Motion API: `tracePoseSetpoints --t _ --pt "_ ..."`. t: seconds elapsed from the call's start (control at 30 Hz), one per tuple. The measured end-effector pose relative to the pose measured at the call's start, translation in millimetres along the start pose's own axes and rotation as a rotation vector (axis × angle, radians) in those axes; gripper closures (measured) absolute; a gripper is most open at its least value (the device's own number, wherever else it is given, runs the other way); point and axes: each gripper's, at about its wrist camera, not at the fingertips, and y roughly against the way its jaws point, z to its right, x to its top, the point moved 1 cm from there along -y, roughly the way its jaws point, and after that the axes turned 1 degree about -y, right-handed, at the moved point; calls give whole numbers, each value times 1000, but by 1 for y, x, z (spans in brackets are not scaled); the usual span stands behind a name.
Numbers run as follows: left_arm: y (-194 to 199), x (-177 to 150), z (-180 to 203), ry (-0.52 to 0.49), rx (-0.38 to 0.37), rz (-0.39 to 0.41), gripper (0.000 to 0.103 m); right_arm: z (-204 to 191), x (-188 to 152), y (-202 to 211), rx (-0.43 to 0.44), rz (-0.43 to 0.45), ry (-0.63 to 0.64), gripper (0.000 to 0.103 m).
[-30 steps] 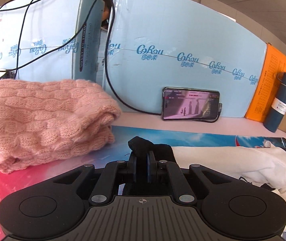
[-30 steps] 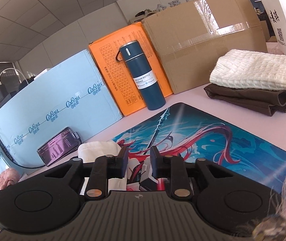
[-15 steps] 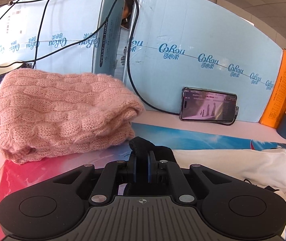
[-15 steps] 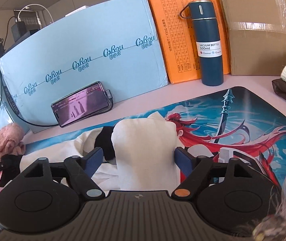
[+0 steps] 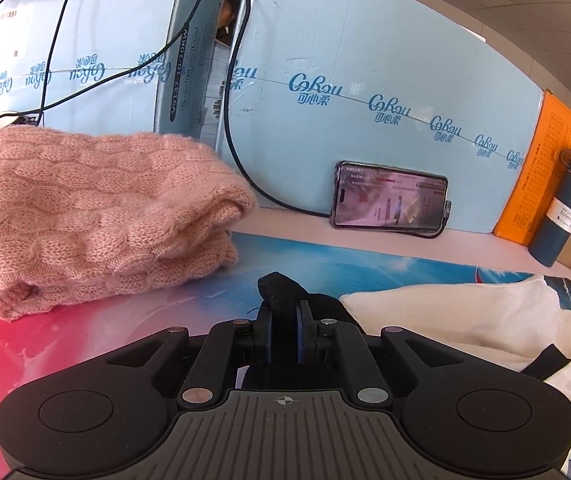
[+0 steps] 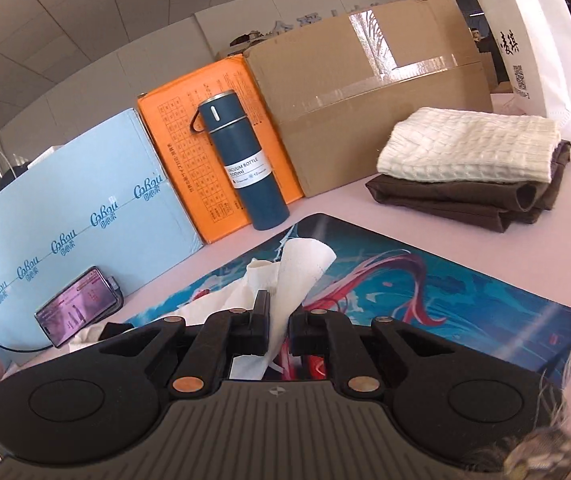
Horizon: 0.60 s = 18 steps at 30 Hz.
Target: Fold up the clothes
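Observation:
A white garment with black trim [image 5: 465, 320] lies crumpled on the printed mat [image 5: 365, 268]. My left gripper [image 5: 284, 320] is shut on a black part of the garment [image 5: 281, 288], low over the mat. In the right wrist view my right gripper [image 6: 279, 320] is shut on a white fold of the same garment [image 6: 301, 272] and holds it raised above the mat [image 6: 445, 300].
A folded pink knit sweater [image 5: 85, 212] lies at the left. A phone [image 5: 389, 200] leans on the light blue boxes [image 5: 365, 80]. A blue vacuum bottle [image 6: 241, 164], an orange box [image 6: 189, 132], a cardboard box [image 6: 365, 92] and a stack of folded white and brown clothes [image 6: 469, 168] stand at the right.
My right gripper was open around the white cloth half a second ago; now it is shut on it and has swung right. My left gripper stayed shut on the black cloth.

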Motion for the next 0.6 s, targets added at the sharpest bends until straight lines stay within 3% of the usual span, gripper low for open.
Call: tracePoseSetpoints --t 0.1,0.2,0.23,0.27,0.3,0.47,0.53,0.6 --pt "2 0 5 -23 2 7 82 8 -11 0 4 -43 -17 94" --pt "23 4 10 -46 61 43 44 14 -12 5 -1 -36 -49 89" --pt "34 3 13 -57 61 68 27 16 -11 8 -7 -27 -49 88" --pt "51 0 16 -80 25 104 20 18 -11 10 -11 -24 -50 85" --pt "67 -3 19 -103 -15 136 20 20 -11 11 -15 -23 -50 76" --pt "135 -42 50 -262 -327 222 20 24 -20 19 1 -39 -80 55" --pt "142 -57 72 -324 -393 170 20 20 -25 19 5 -59 -83 45" --pt "139 -70 94 -411 -422 109 20 16 -28 18 3 -79 -89 44"
